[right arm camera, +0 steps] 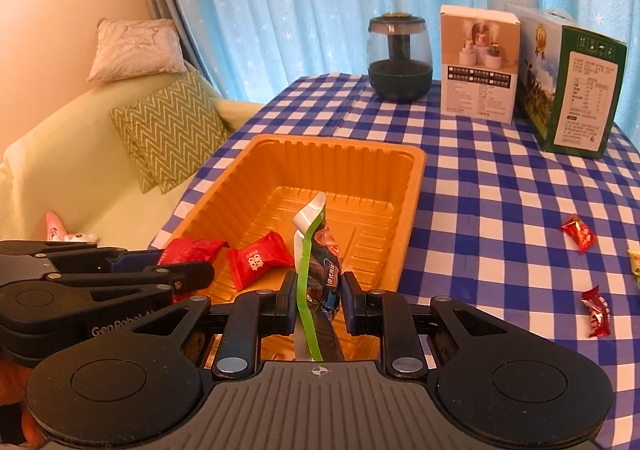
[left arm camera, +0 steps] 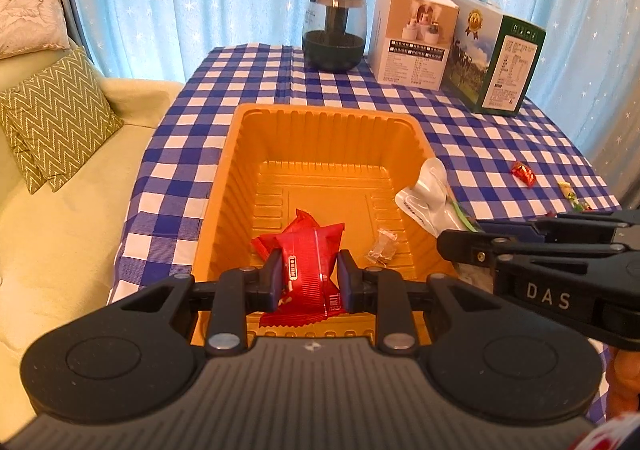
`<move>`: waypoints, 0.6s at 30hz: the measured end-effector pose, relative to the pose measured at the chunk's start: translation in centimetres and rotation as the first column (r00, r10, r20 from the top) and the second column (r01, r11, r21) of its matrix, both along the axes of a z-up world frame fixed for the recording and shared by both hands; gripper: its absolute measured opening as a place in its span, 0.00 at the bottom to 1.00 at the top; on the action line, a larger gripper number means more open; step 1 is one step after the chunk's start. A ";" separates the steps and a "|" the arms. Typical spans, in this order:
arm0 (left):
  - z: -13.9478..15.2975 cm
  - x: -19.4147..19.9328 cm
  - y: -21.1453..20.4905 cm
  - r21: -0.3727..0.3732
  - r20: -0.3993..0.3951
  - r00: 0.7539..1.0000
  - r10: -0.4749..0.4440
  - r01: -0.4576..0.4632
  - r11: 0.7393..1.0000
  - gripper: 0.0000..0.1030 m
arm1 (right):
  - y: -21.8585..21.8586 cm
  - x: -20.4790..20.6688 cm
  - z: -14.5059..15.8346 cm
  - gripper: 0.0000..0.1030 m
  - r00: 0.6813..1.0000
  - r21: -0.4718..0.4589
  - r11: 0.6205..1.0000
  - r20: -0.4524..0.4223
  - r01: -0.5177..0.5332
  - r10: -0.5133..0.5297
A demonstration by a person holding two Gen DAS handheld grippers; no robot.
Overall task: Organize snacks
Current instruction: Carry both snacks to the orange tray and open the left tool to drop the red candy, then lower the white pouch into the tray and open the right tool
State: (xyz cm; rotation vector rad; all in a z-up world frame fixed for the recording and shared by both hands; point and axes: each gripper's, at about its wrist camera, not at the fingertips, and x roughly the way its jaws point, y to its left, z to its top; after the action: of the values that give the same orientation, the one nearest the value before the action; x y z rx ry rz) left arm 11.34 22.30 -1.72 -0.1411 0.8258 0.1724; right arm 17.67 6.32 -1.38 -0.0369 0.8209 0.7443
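Both claws hover over the orange tray for dropping: the left claw pinches a red snack packet, the right claw a green-edged pouch.

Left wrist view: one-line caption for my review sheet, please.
Left gripper jaws clamp a red foil snack packet above the ribbed orange plastic tray on the blue-and-white checked tablecloth.

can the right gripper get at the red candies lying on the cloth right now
Probably not yet: the right gripper is shut on a green-edged packet over the orange tray. The way to the red candies looks free.
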 end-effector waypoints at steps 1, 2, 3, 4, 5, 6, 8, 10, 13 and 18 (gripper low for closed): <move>-0.2 0.1 0.1 -0.001 -0.003 1.000 -0.001 0.001 1.000 0.24 | 0.1 0.1 -0.1 0.22 1.000 -0.001 1.000 -0.002 -0.001 0.001; -0.4 0.3 0.1 -0.003 -0.006 1.000 0.000 0.000 1.000 0.24 | 0.2 0.2 -0.3 0.22 1.000 -0.002 1.000 -0.004 -0.002 0.002; -0.5 0.4 0.2 -0.004 -0.008 1.000 0.000 0.000 1.000 0.24 | 0.3 0.4 -0.4 0.22 1.000 -0.003 1.000 -0.005 -0.003 0.003; -0.6 0.5 0.2 -0.005 -0.009 1.000 0.000 0.000 1.000 0.24 | 0.5 0.5 -0.6 0.22 1.000 -0.004 1.000 -0.007 -0.003 0.003; -0.8 0.7 0.3 -0.007 -0.011 1.000 0.001 -0.001 1.000 0.24 | 0.5 0.6 -0.7 0.22 1.000 -0.003 1.000 -0.010 -0.002 0.002; -0.9 0.8 0.3 -0.008 -0.013 1.000 0.003 -0.003 1.000 0.25 | 0.5 0.6 -0.8 0.22 1.000 -0.003 1.000 -0.013 -0.002 0.002; -1.1 1.0 0.4 -0.011 -0.017 1.000 0.009 -0.009 1.000 0.25 | 0.6 0.7 -1.0 0.22 1.000 -0.003 1.000 -0.016 -0.002 0.002; -1.3 1.0 0.5 -0.011 -0.017 1.000 0.017 -0.017 1.000 0.29 | 0.6 0.8 -1.1 0.22 1.000 -0.003 1.000 -0.019 -0.001 0.001; -1.3 0.7 0.5 -0.002 -0.012 1.000 0.011 -0.011 1.000 0.30 | 0.5 1.0 -1.1 0.22 1.000 -0.002 1.000 -0.020 0.001 -0.001; -1.1 0.1 0.7 -0.003 -0.010 1.000 0.026 -0.026 1.000 0.30 | 0.5 1.0 -1.1 0.22 1.000 0.001 1.000 -0.024 0.002 -0.002</move>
State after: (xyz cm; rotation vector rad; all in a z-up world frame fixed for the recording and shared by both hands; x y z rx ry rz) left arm 11.40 23.03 -2.83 -0.1538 0.8342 0.1965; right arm 18.66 6.81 -2.50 -0.0260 0.8433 0.7449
